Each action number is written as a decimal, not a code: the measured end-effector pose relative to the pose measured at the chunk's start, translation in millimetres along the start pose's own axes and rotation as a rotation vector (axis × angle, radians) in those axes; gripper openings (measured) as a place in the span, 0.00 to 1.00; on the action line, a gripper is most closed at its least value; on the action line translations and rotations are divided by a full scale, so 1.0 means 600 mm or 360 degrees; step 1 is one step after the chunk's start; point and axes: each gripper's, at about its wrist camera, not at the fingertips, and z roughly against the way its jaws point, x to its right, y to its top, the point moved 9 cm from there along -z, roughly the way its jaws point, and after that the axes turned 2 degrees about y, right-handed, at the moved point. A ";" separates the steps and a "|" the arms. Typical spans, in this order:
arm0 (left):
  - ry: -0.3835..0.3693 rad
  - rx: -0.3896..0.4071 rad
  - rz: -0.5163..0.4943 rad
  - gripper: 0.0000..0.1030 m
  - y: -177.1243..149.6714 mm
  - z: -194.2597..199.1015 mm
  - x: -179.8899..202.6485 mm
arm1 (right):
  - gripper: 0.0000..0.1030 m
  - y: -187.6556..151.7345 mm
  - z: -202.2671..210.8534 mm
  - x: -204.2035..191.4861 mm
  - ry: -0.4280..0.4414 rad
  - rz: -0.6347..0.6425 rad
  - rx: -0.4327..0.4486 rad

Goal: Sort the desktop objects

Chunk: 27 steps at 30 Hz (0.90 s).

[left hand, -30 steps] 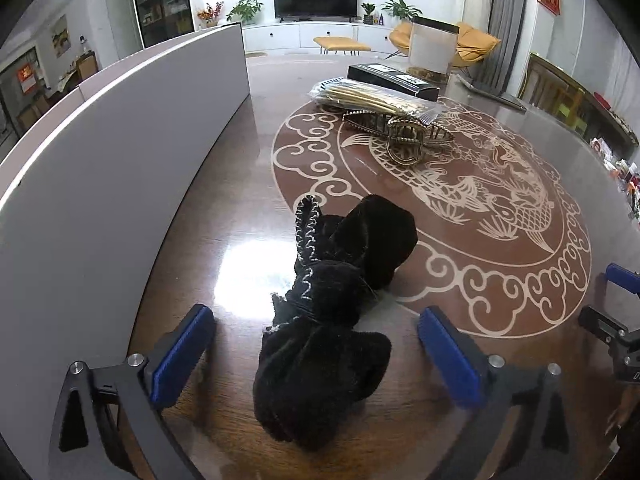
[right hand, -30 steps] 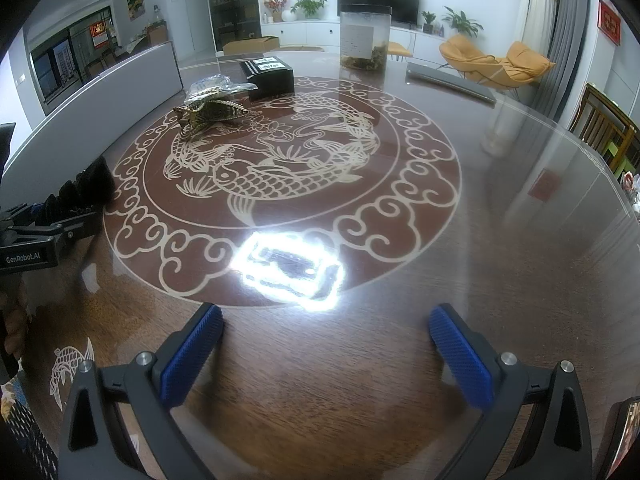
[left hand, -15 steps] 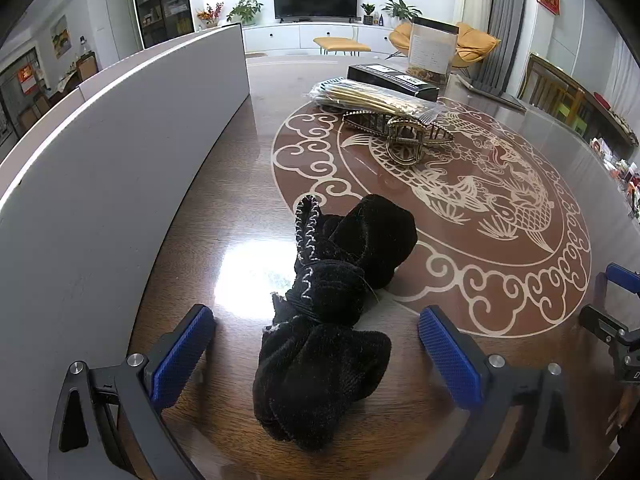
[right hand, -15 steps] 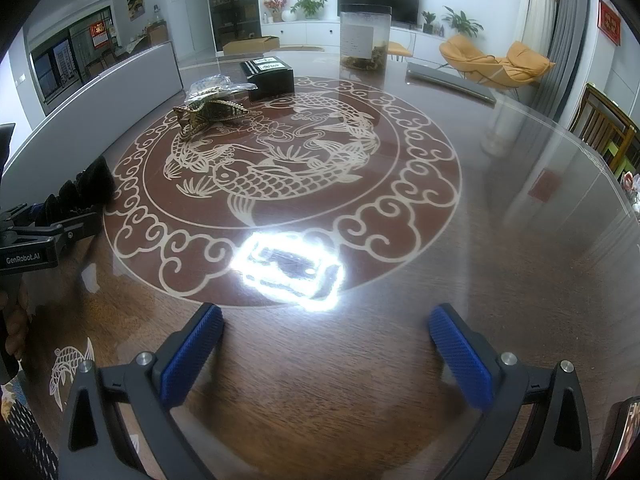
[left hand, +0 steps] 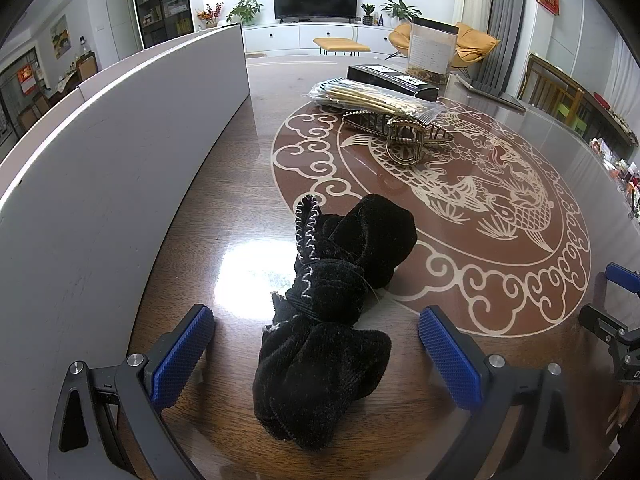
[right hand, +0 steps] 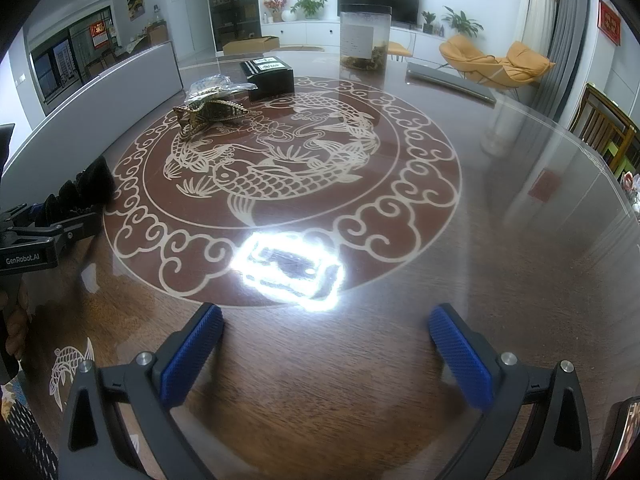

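Observation:
A black velvet bow hair tie [left hand: 332, 304] lies on the wooden table between the open fingers of my left gripper [left hand: 316, 350], which does not touch it. Farther back lie a gold claw hair clip [left hand: 400, 132], a clear packet of gold sticks [left hand: 372, 94] and a black box [left hand: 392, 80]. My right gripper [right hand: 326, 354] is open and empty over bare table near the front edge. The clip [right hand: 210, 114], packet [right hand: 216, 84] and box [right hand: 268, 74] show far left in the right wrist view, where the bow [right hand: 86, 188] is partly hidden behind the left gripper.
A long white box wall [left hand: 100, 160] runs along the left of the table. A clear jar with a black lid [right hand: 364, 36] stands at the back. A grey flat bar [right hand: 448, 80] lies at the back right. A lamp glare [right hand: 292, 268] sits on the tabletop.

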 end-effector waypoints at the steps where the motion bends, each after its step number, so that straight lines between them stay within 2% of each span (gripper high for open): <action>1: 0.0000 0.0000 0.0000 1.00 0.000 0.000 0.000 | 1.00 0.000 0.000 0.000 0.0000 0.0000 0.0000; 21: -0.0002 0.0000 -0.0002 1.00 0.002 -0.001 0.001 | 1.00 0.001 -0.001 -0.001 0.0004 0.0013 0.0002; 24: -0.0002 0.0000 -0.0003 1.00 0.002 -0.001 0.001 | 1.00 0.025 -0.019 -0.014 0.0094 0.0097 -0.0094; 25: -0.0002 0.0000 -0.0002 1.00 0.002 -0.001 0.002 | 1.00 0.051 -0.025 -0.022 0.0153 0.0071 -0.0113; 26: -0.0002 0.0000 -0.0003 1.00 0.003 -0.001 0.001 | 1.00 0.070 -0.025 -0.028 0.0187 0.0055 -0.0099; 27: -0.0002 0.0000 -0.0003 1.00 0.002 -0.001 0.001 | 1.00 0.115 -0.021 -0.044 0.0253 0.0039 -0.0034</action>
